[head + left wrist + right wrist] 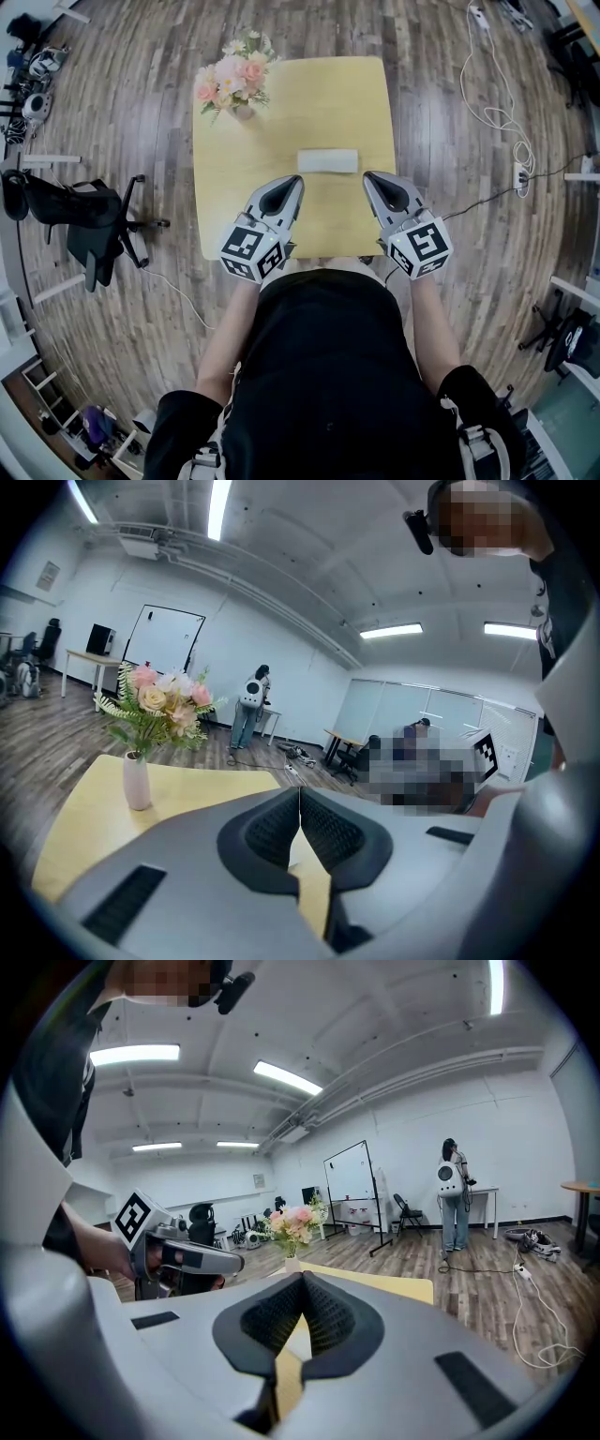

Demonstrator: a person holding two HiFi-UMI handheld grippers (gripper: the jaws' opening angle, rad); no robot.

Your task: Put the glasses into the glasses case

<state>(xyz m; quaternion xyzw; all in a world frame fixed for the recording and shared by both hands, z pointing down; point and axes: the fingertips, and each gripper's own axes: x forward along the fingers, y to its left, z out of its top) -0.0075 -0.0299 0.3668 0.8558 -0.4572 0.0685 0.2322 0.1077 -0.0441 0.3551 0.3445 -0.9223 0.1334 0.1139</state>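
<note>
The left gripper (298,178) and right gripper (367,175) both have their fingers pressed together on nothing. The white glasses case (328,160) lies on the yellow worktop (356,94), just beyond and between the fingertips. A vase of flowers (234,82) stands farther off, to the left.

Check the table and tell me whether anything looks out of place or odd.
Nothing is spilled, tipped or damaged. The vase stands upright at the far left corner of the table, and the white case lies flat near the middle, square to the edges. One oddity: no glasses show anywhere on it.
</note>
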